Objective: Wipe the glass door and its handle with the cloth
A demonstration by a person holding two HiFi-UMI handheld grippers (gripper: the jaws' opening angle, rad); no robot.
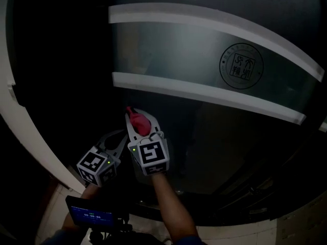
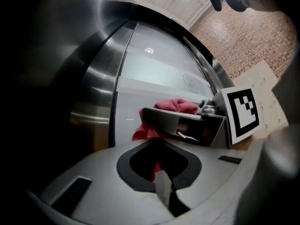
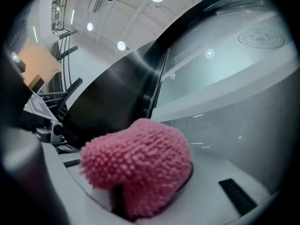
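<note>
cloth [image 1: 137, 119]: a pink, nubbly microfibre wad, clamped between the jaws of the right gripper [image 1: 141, 123]. the right gripper view shows it bulging out past the jaw tips and filling the space between them. in the head view it sits just below the lower white stripe [image 1: 204, 93] on the glass door [image 1: 219, 142], left of the door's middle and well left of the round printed seal [image 1: 241, 66].

contact: the cloth is held up at the dark lower pane, close to it. no view confirms that it actually presses on the glass.

left gripper [image 1: 119, 139]: just beside the right one, to its left and slightly nearer the person. its own view shows the jaws brought together with nothing between them. the red seen past them is the cloth in the other gripper.

step in hand, as judged: wiping the pane, in the zone under the frosted band [image 1: 194, 55]. how much of the glass is already done cannot be read from its surface.

next move, as judged: firm, flat pressure of the wad against the glass, then strokes carried right across the lower pane. the handle cannot be made out with certainty in any view. it must be located before that part of the task can begin.

risk noted: hard jaw tips sit close behind the cloth and could touch the glass if the wad slips.
</note>
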